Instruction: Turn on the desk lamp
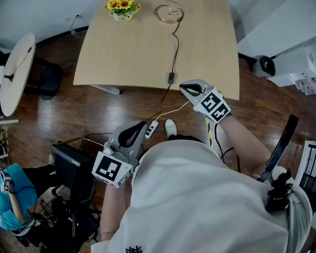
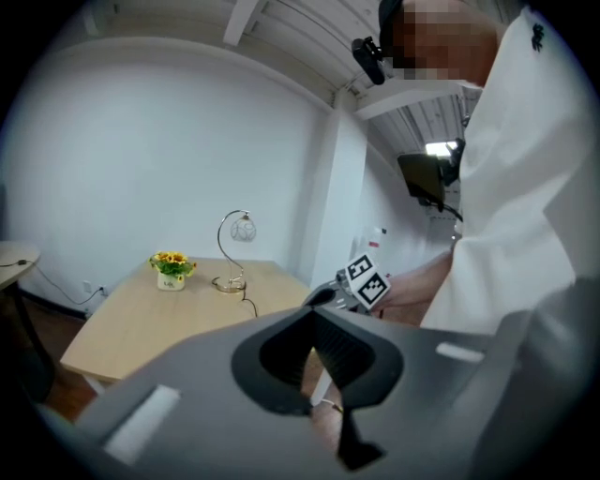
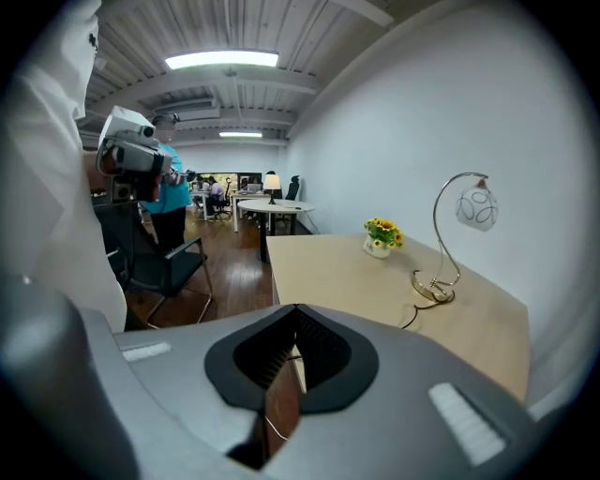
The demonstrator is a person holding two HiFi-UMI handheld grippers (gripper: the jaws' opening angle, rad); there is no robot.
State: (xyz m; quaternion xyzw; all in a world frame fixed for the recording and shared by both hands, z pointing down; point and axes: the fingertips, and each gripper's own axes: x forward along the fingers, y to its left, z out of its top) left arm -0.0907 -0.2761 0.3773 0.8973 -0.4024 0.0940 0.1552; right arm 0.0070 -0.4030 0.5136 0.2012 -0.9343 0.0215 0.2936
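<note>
left tongs [image 1: 139,129] hovering over the floor [image 1: 59,116], jaws closed together, gripping nothing | right tongs [image 1: 188,89] hanging by the desk's [image 1: 123,59] near edge, jaws meeting, empty | desk lamp [image 1: 168,13] standing at the far edge beside the flowers [image 1: 122,7], its cord [image 1: 175,47] trailing nearward

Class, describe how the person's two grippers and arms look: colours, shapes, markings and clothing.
Both the left gripper and right gripper are grey moulded shells with black ribbed pads. Each carries a white cube printed with black square markers. The person wears a white short-sleeved top.
</note>
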